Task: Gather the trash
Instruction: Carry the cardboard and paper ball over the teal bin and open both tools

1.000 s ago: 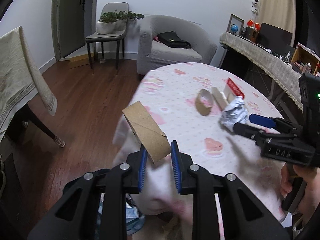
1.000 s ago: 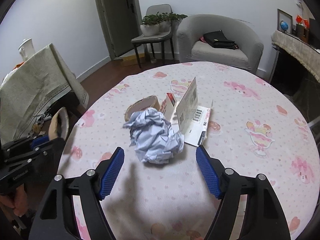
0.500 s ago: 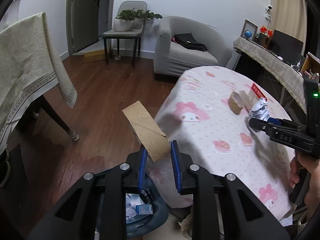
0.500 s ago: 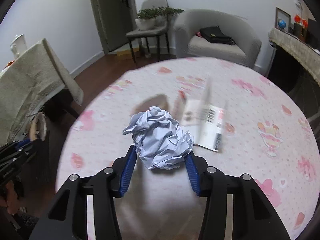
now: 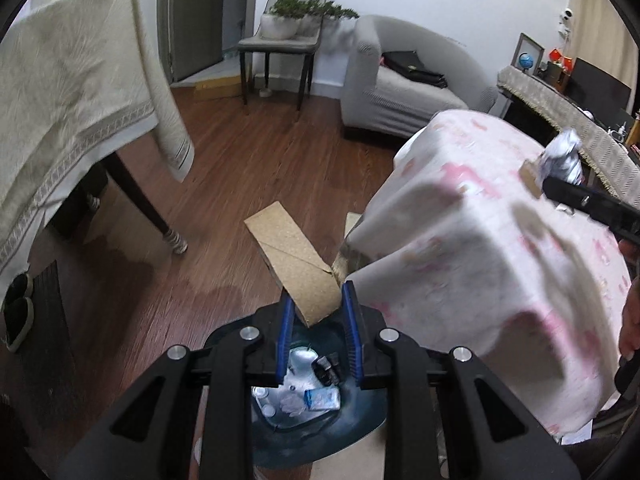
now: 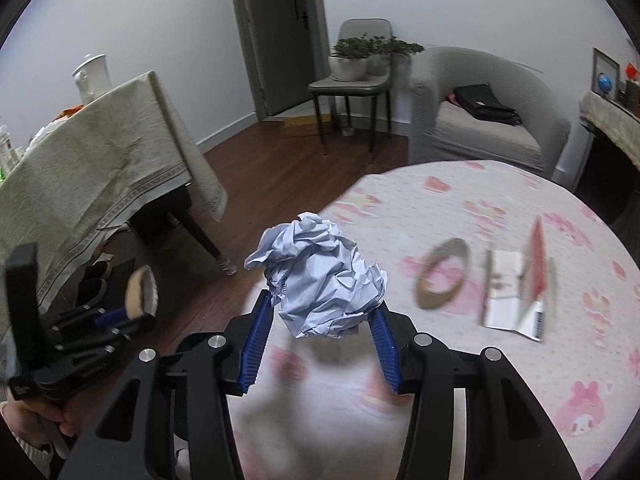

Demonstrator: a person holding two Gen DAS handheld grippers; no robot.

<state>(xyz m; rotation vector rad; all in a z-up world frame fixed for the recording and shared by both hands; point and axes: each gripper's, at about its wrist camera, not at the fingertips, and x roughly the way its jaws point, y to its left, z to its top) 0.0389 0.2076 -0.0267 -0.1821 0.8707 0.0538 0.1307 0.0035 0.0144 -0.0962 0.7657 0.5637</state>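
My left gripper (image 5: 316, 310) is shut on a flattened brown cardboard piece (image 5: 294, 262) and holds it right above a dark trash bin (image 5: 320, 424) on the floor, which has several scraps inside. My right gripper (image 6: 320, 320) is shut on a crumpled white paper ball (image 6: 320, 280), lifted above the left edge of the round table (image 6: 460, 208). The ball also shows in the left wrist view (image 5: 560, 156). On the table lie a tape roll (image 6: 442, 278) and an opened white and red carton (image 6: 520, 292).
A pink patterned cloth (image 5: 480, 248) hangs over the round table beside the bin. A second table with a beige cloth (image 5: 72, 112) stands left. A grey armchair (image 6: 492, 116) and a chair with plants (image 6: 356, 76) stand at the back. Wooden floor (image 5: 248, 160) lies between.
My left gripper has swung left and down off the table with the cardboard, over the bin. My right gripper closed on the paper ball and lifted it toward the table's left edge.
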